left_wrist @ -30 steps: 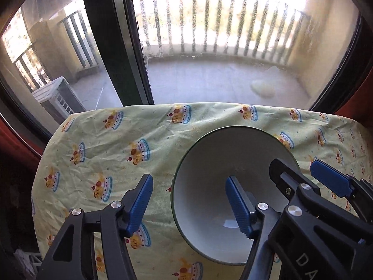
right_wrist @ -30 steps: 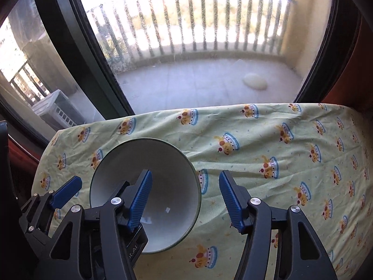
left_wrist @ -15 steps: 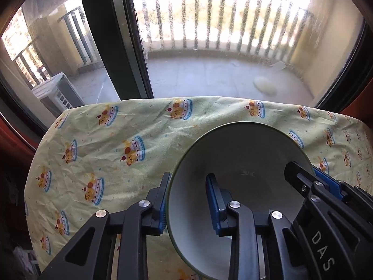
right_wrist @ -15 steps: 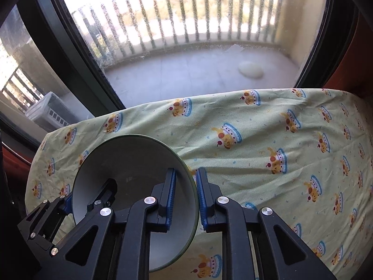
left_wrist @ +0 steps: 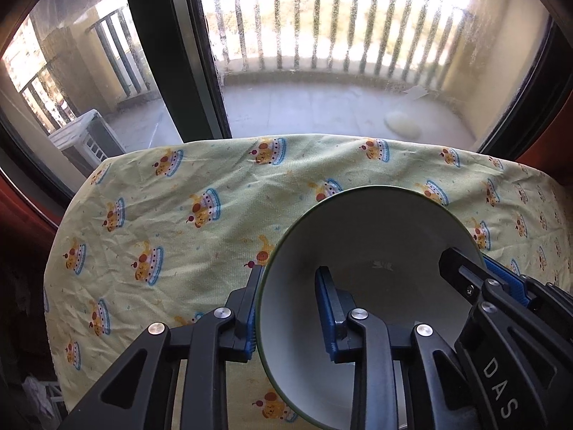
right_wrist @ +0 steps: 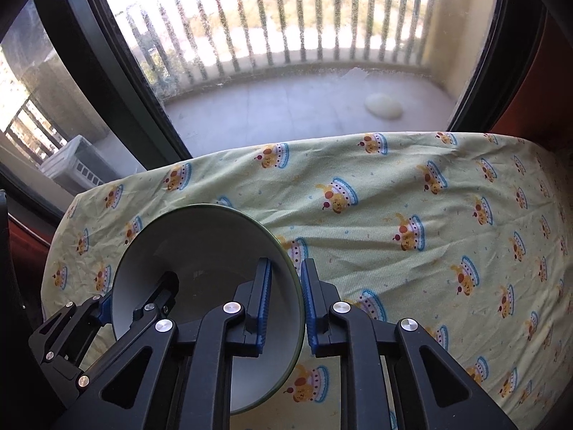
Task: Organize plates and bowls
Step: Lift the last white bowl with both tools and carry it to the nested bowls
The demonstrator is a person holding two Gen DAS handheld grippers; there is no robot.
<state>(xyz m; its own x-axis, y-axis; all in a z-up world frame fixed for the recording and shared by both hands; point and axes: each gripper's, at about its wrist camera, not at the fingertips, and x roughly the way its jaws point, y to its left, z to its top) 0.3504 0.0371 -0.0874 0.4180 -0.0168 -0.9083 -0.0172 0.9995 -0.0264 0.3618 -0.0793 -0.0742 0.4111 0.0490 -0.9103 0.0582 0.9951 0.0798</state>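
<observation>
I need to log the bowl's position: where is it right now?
The bowl sits on the patterned tablecloth, low in both wrist views, clamped between the left gripper on its left rim and the right gripper on its right rim.

I see a bowl (left_wrist: 376,236) white inside with a dark green rim. My grippers' black fingers carry blue pads (right_wrist: 263,308). The tablecloth (right_wrist: 412,186) is pale yellow-green, printed with orange-and-blue cartoon cakes.

Patterned tablecloth (left_wrist: 222,222), balcony railing (left_wrist: 322,28), air-conditioner unit (left_wrist: 86,139)
</observation>
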